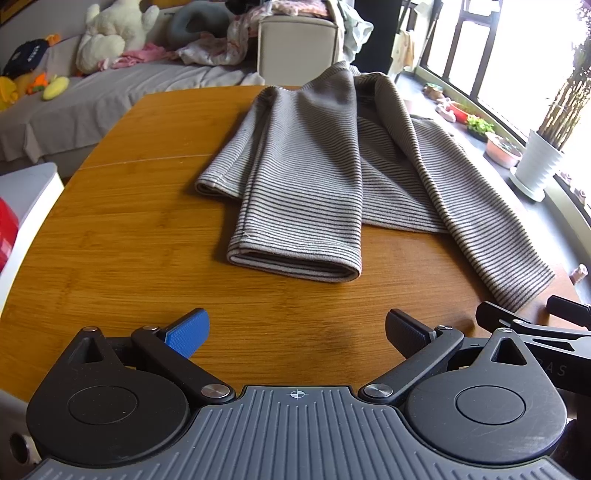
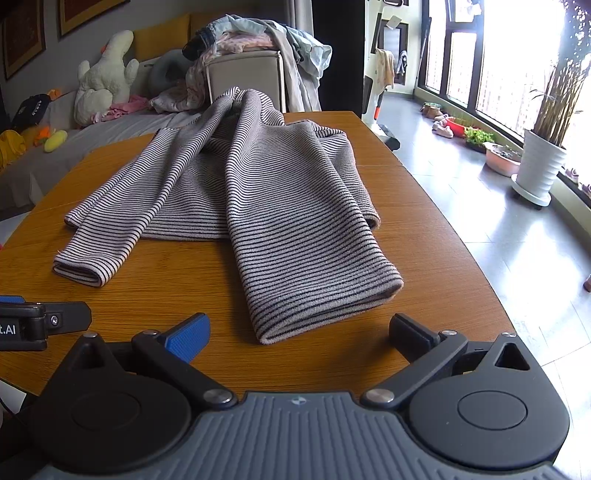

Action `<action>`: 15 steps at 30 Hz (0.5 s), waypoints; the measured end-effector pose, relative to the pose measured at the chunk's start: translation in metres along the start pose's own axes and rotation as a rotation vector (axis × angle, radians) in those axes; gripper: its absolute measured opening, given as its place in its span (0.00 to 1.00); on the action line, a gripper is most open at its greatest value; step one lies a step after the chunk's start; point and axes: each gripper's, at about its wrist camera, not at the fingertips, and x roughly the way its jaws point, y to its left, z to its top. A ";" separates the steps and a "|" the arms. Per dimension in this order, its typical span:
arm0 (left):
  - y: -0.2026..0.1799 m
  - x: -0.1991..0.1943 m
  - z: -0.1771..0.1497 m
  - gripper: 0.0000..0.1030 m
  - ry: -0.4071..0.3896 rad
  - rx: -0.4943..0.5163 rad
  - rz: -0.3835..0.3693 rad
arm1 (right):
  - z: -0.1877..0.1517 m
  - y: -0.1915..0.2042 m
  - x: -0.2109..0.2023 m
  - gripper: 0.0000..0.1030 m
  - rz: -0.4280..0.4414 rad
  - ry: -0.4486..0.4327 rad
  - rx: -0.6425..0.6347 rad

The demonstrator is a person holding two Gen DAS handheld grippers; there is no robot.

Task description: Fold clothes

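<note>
My left tongs [image 1: 297, 332] spread wide, empty, low over tabletop [image 1: 122, 236]. My right tongs [image 2: 299, 334] spread too, pinching nothing. Striped garment [image 2: 258, 192] lies on tabletop ahead of both, partly folded, nearest cuff just short of right tongs.

A home living room. A grey-covered sofa [image 1: 110, 92] holds a white plush toy [image 2: 105, 79] and heaped laundry [image 2: 255, 35]. Potted plants [image 2: 543, 147] line what seems a bay window.
</note>
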 end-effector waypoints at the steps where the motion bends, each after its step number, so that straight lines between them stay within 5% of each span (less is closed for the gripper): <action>1: 0.000 0.000 0.000 1.00 0.000 0.000 0.000 | 0.000 0.000 0.000 1.00 0.000 0.000 0.000; 15: 0.000 -0.001 0.001 1.00 -0.001 0.002 0.000 | 0.001 0.000 0.000 1.00 0.001 0.005 -0.003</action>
